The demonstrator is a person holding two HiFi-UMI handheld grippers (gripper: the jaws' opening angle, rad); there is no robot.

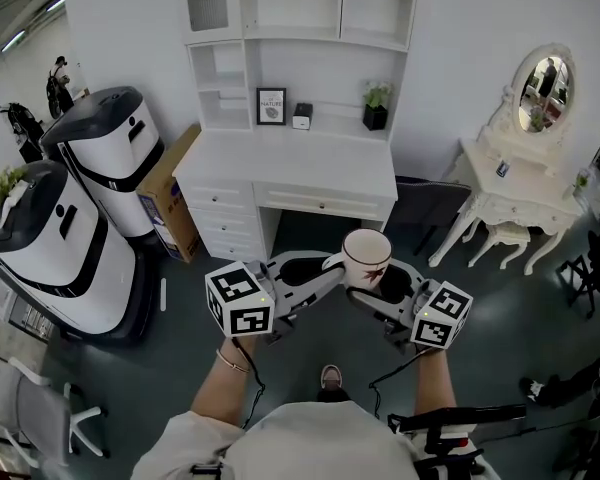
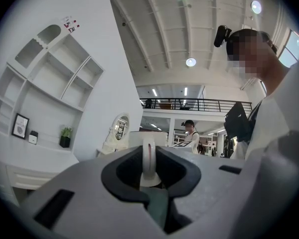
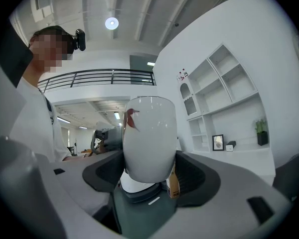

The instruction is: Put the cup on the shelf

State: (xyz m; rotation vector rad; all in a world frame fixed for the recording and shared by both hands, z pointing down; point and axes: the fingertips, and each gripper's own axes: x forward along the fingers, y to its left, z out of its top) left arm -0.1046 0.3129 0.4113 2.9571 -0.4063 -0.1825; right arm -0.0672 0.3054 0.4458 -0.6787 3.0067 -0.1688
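Note:
A white cup (image 1: 367, 256) with a red leaf print hangs in the air between both grippers, in front of the white desk. My right gripper (image 1: 377, 286) is shut on the cup's body, which fills the middle of the right gripper view as cup (image 3: 149, 133). From the left, my left gripper (image 1: 325, 267) is shut on the cup's handle (image 2: 148, 156), seen edge-on between its jaws. The white shelf unit (image 1: 298, 63) stands on the desk ahead and also shows as shelf unit (image 2: 50, 88) and shelf unit (image 3: 222, 103).
On the shelf stand a framed picture (image 1: 271, 106), a small dark box (image 1: 302, 116) and a potted plant (image 1: 376, 106). Two white and black machines (image 1: 55, 233) and a cardboard box (image 1: 168, 200) are at the left. A dressing table with mirror (image 1: 525, 183) and a dark chair (image 1: 427, 208) are at the right.

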